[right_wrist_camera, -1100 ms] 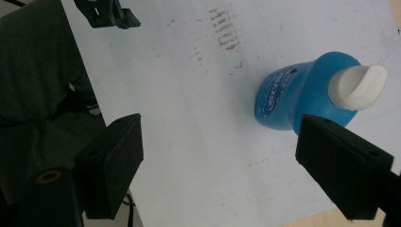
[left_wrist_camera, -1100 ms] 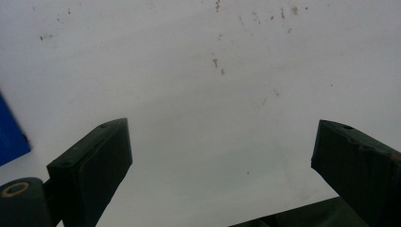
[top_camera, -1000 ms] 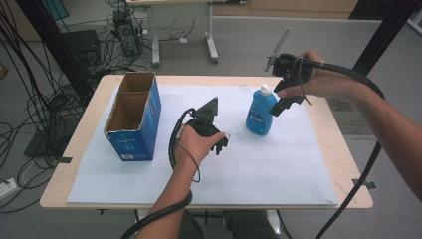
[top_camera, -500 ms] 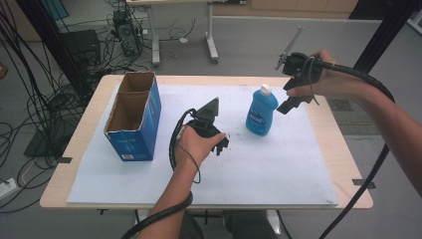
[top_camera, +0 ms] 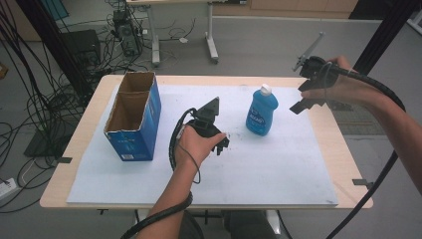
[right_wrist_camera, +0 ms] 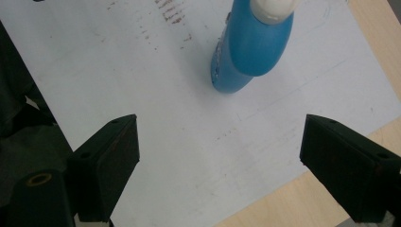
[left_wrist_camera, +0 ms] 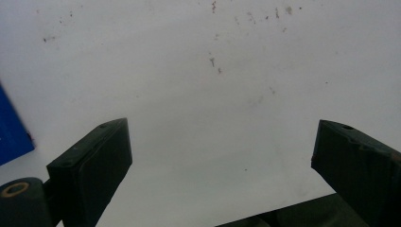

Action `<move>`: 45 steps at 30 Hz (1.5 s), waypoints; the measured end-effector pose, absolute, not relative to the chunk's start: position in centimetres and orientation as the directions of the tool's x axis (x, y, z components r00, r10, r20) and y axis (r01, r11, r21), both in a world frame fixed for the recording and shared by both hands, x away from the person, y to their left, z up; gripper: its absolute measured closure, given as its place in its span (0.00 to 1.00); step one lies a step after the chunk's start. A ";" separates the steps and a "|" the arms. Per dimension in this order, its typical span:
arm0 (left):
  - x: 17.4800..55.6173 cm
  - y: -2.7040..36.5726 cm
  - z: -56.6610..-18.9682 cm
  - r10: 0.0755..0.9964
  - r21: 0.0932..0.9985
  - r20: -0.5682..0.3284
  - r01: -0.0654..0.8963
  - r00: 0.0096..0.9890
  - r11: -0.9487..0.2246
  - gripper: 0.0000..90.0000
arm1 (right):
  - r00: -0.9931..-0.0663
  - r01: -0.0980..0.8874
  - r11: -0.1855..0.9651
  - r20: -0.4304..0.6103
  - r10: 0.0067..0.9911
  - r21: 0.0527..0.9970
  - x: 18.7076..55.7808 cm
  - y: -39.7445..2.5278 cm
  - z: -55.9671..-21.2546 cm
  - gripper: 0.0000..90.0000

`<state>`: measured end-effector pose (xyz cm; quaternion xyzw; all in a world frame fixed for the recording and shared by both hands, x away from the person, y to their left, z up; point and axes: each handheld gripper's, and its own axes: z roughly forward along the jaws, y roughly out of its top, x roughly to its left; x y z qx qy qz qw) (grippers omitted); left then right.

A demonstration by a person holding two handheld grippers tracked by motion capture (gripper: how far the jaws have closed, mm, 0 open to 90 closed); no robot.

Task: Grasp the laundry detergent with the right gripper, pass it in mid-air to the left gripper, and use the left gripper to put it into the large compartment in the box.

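The blue bottle (top_camera: 262,112) stands upright on the white sheet (top_camera: 278,169), near the middle of the table (top_camera: 343,149), and the right claw (top_camera: 304,102) hangs just beside it with its jaws wide apart and nothing in them. The left claw (top_camera: 213,130) rests low over the sheet, between the bottle and the open blue box (top_camera: 134,117), and its jaws are wide apart too. I think the bottle is not held yet, so next a claw must close around its middle and squeeze gently so it does not tip.

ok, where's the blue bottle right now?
High view: blue bottle stands upright on the white mat, right of centre, between both hand-held grippers, touching neither.
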<state>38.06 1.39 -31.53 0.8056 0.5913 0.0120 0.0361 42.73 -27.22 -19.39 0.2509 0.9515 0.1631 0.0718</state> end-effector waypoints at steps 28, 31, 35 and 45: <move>38.0 0.4 -31.9 0.940 0.068 -0.026 0.939 0.340 -0.337 0.07 | -0.793 0.468 0.646 -0.037 0.608 0.603 43.1 -30.9 -26.1 0.08; 38.0 0.4 -31.9 0.941 0.066 -0.025 0.940 0.338 -0.336 0.07 | -0.790 0.458 0.625 -0.033 0.612 0.632 43.1 -30.8 -27.2 0.07; 37.9 0.5 -32.0 0.941 0.064 -0.020 0.940 0.337 -0.335 0.07 | -0.786 0.451 0.607 -0.031 0.617 0.654 43.1 -30.8 -28.0 0.06; 37.5 0.7 -32.0 0.944 0.063 -0.021 0.942 0.331 -0.329 0.07 | -0.770 0.442 0.548 -0.013 0.638 0.710 43.2 -30.5 -30.8 0.04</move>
